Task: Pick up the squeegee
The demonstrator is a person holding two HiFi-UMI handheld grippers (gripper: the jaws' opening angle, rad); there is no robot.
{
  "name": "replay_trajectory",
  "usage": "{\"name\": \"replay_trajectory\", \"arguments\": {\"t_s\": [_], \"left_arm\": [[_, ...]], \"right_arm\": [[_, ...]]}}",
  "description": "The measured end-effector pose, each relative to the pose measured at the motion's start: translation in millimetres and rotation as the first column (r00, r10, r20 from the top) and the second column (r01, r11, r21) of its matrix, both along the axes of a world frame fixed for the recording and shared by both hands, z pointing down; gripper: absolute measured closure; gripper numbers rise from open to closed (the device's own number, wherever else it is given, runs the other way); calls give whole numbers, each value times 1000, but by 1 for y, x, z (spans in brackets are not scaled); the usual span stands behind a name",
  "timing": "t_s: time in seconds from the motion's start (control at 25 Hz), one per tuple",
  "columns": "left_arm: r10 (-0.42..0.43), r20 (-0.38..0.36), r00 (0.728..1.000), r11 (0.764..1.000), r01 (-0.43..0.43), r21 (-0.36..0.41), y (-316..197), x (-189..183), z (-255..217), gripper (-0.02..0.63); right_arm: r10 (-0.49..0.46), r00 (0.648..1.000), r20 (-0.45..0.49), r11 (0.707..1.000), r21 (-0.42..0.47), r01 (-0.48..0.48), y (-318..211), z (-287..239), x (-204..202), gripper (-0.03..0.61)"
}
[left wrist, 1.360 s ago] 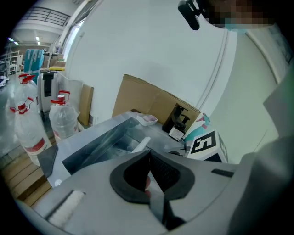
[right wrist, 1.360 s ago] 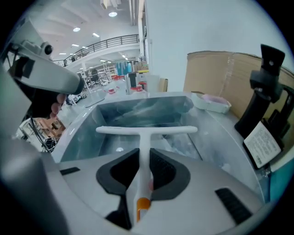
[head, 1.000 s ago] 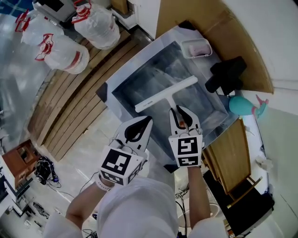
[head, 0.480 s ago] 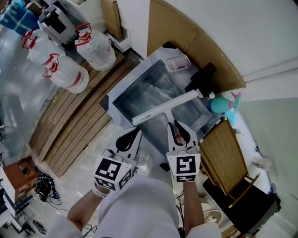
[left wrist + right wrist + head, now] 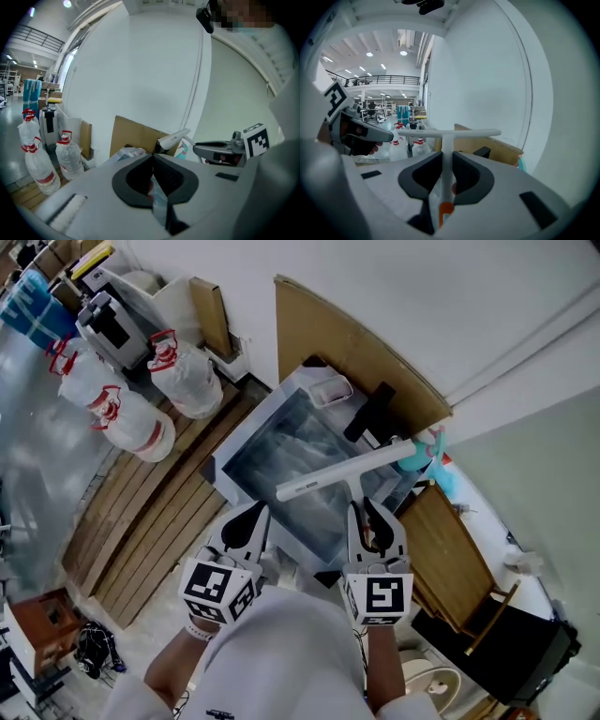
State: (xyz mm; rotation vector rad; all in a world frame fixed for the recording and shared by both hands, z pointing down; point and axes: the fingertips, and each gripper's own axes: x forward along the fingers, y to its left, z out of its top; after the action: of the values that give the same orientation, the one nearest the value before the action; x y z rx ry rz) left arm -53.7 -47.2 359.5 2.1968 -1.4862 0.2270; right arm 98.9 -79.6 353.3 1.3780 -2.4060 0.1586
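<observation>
Squeegee (image 5: 345, 470) higher, tight between right fingers (image 5: 421, 174)

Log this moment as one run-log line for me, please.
right gripper: shut on white T-shaped plastic squeegee, by handle | left gripper: shut, empty | squeegee: held in air

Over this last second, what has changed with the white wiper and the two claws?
The squeegee, gripped by its handle in the right claw, has been lifted higher above the tray and now points out toward the wall. The right claw stays shut on it, and the left claw stays shut and empty alongside. The tray has not moved.
</observation>
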Motion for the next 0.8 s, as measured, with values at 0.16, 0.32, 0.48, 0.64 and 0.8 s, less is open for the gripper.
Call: {"name": "replay_trajectory", "arguments": {"t_s": [0.16,0.32,0.48,0.64,0.8], "left_arm": [[-3,4,1000,999,3,34,2,1,-15,607],[3,10,1000,998,-4,64,3,4,-24,607],[6,10,1000,998,-6,70,4,6,-25,607],[12,14,1000,997,-13,80,-1,8,-27,607],[12,18,1000,996,-13,85,-5,7,-29,607]], "right_arm": [[59,998,24,997,47,-60,9,-25,23,515],[121,992,38,989,75,-124,16,-37,46,515],[168,985,49,983,70,-171,23,-34,60,514],[198,979,48,978,56,-201,25,-28,68,515],[209,977,47,976,55,-212,26,-27,72,514]]}}
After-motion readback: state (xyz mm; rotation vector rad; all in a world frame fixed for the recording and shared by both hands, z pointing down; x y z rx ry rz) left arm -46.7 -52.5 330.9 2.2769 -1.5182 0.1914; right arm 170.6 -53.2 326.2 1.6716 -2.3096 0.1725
